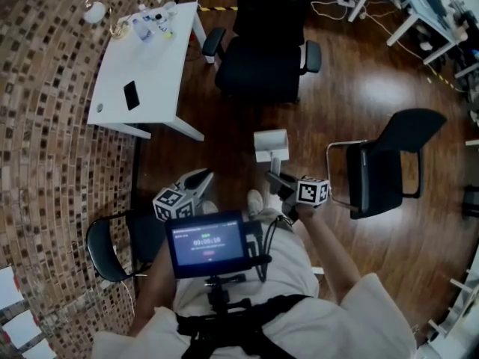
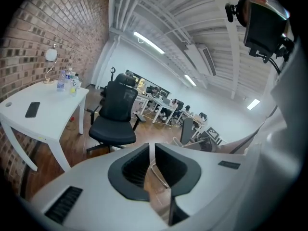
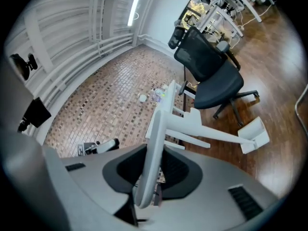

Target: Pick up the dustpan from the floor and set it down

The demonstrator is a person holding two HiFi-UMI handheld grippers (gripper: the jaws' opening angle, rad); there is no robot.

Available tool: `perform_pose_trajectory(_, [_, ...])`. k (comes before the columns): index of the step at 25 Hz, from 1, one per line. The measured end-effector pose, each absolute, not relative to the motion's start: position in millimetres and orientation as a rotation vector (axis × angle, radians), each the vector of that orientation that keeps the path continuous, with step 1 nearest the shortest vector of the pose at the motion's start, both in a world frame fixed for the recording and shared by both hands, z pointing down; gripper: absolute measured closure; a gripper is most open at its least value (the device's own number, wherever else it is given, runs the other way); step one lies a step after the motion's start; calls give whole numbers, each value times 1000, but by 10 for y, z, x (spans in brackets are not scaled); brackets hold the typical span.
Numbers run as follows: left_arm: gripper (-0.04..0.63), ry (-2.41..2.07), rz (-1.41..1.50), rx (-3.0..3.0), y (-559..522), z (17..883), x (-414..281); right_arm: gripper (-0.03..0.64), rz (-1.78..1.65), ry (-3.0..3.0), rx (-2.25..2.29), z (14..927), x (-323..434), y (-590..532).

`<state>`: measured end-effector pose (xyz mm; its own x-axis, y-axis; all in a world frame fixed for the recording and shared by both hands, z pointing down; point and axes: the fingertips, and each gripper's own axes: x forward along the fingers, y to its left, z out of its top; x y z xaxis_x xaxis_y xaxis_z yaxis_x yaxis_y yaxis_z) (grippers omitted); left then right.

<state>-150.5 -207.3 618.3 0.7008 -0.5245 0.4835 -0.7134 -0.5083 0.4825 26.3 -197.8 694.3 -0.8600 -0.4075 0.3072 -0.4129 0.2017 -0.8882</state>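
Closest in, a screen on the chest rig covers the person's lap. Just beyond its upper edge the left claw points ahead. In the left gripper view its jaws are drawn together to a thin slit with nothing between them.

The right claw sits beside it, a little farther out, and is clamped on the white handle of the dustpan. That handle stands between the pads and leans up past them. The pan hangs out in front of the person's shoes over the wooden floor. From above I cannot tell whether its bottom edge clears the boards.

To the person's left, a small black chair stands tight against the brick wall. To the right, another black chair with a metal frame stands near the right claw, apart from it by a narrow strip of floor.

Past the pan there is a bare band of boards, then a black office chair straight ahead. The white bench is ahead on the left, one long edge by the wall. Its near corner and legs reach toward the pan's side but stay well apart from it. A dark phone lies on it, and small bottles cluster at the far end. The widest open floor lies ahead on the right, between the office chair and the metal-framed chair.
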Motion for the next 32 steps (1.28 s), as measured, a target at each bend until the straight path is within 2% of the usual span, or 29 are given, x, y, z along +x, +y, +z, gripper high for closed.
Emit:
perform_pose_trajectory(11, [563,-976,222,2257,-2162,5846,-1452,511,1700,-2535,746,6072,452,-2019])
perform_pose_trajectory(32, [563,-1041,132,2362,-1971,5217,-1401,502,1738,-2599,683,4815,700,-1610])
